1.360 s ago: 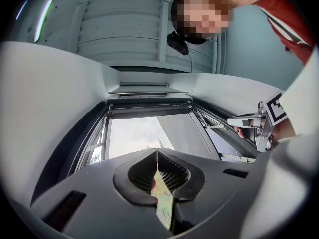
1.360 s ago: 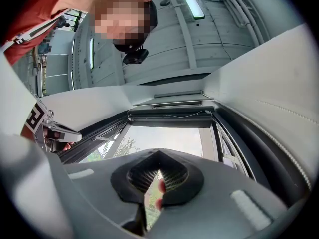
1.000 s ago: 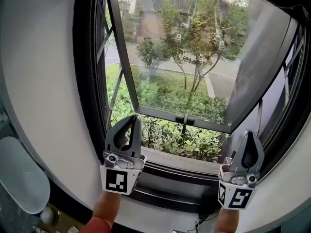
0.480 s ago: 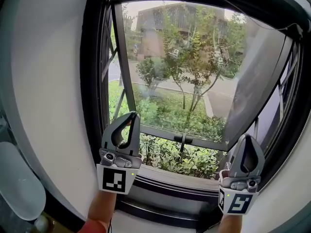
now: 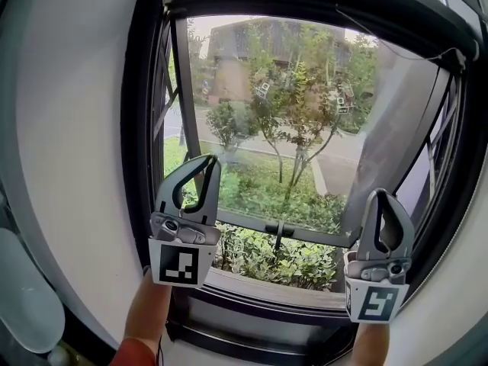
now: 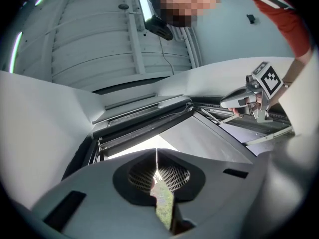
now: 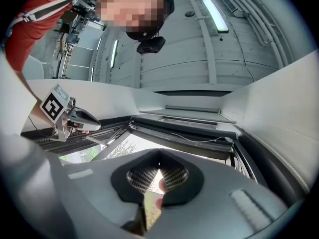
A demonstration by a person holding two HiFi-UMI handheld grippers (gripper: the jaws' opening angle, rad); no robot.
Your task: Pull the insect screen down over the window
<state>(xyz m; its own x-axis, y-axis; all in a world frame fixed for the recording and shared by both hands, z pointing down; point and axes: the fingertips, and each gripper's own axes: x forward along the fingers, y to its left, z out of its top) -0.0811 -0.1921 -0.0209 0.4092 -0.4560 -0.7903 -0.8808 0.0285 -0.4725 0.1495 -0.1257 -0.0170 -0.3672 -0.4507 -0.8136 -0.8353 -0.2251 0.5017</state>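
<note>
Holds the left hand-held gripper [image 5: 204, 163] up before the lower left of the window [image 5: 143, 166], jaws pressed together with nothing between them; holds the right hand-held gripper [image 5: 381, 197] up at the lower right, likewise closed and empty. Points both steeply upward toward the insect screen [image 5: 305, 2], rolled up inside its dark housing [image 7: 184, 127] along the frame's top, well above both tips. Looks out past the open sash [image 5: 278, 231] onto shrubs [image 5: 282, 259]

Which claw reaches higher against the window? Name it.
The left claw, tips beside the dark upright bar; the right claw sits lower, before the grey panel.
</note>
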